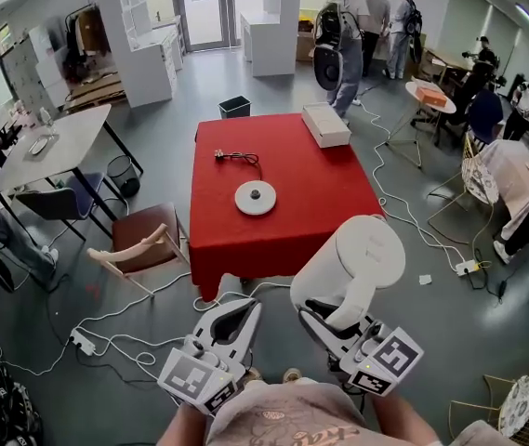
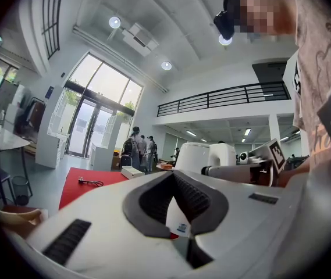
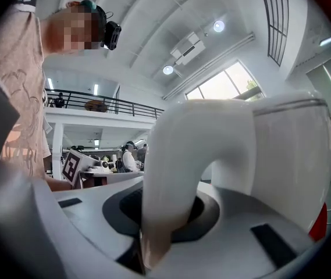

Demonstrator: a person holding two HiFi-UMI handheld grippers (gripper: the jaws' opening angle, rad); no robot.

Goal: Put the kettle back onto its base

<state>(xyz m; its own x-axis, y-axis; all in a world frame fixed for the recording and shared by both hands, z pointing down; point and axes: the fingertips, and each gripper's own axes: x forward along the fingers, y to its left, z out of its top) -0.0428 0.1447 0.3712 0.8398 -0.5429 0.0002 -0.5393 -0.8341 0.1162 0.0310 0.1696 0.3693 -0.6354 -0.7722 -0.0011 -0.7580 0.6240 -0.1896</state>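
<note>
My right gripper (image 1: 331, 321) is shut on the handle (image 3: 174, 173) of the white kettle (image 1: 355, 260). It holds the kettle in the air just before the near right corner of the red table (image 1: 315, 214). In the right gripper view the kettle (image 3: 270, 150) fills the picture, its handle clamped between the jaws of my right gripper (image 3: 165, 211). The round white base (image 1: 256, 197) lies near the middle of the table, its black cord (image 1: 238, 157) behind it. My left gripper (image 1: 231, 325) hangs beside the kettle, jaws together and empty. My left gripper (image 2: 175, 199) faces the table.
A white box (image 1: 325, 124) lies at the table's far right edge. A wooden chair (image 1: 141, 238) stands left of the table. White cables and a power strip (image 1: 83, 342) run over the floor near my feet. Several people stand at the back right.
</note>
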